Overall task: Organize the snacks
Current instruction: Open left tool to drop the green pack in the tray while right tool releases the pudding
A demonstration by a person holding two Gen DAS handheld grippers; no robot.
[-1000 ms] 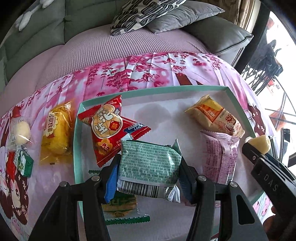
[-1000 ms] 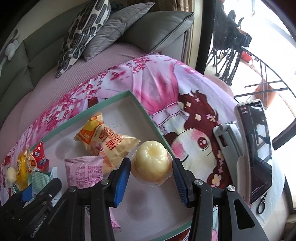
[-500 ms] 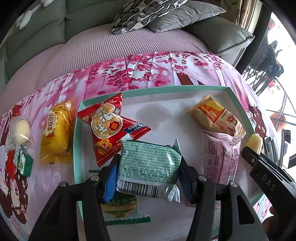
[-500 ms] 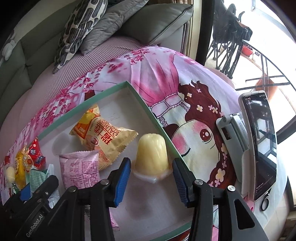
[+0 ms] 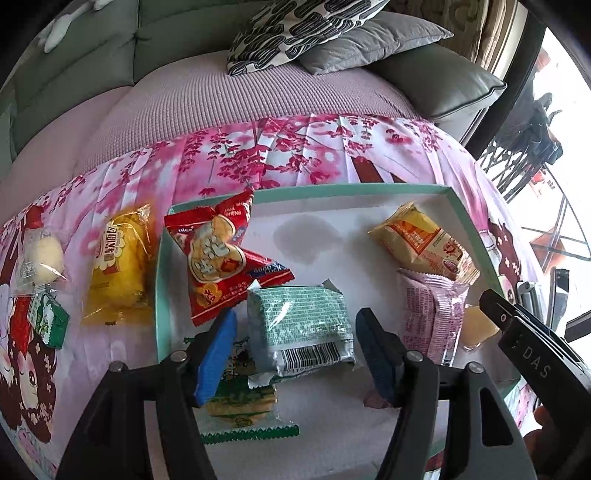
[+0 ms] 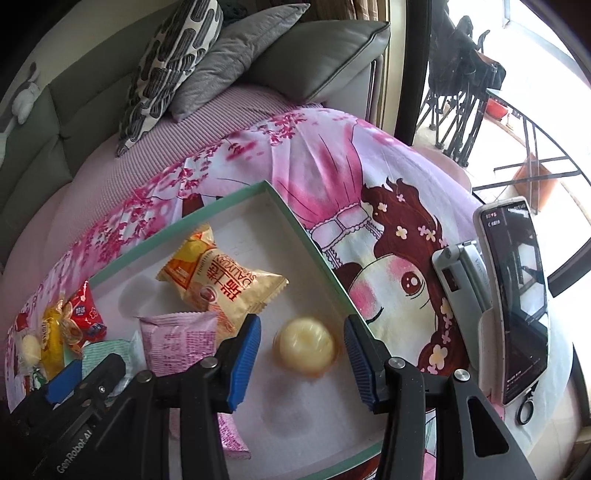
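two gaps beside green packet [image 5: 299,321] | jelly cup [image 6: 306,345] near tray rim [image 6: 317,254]

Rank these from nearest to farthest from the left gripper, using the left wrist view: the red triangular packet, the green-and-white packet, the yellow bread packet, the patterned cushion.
1. Green-and-white packet: lying in the tray between the opening jaws of the left gripper.
2. Red triangular packet: just beyond, up and left, on the tray's left edge.
3. Yellow bread packet: farther left, outside the tray on the cloth.
4. Patterned cushion: far back on the sofa.
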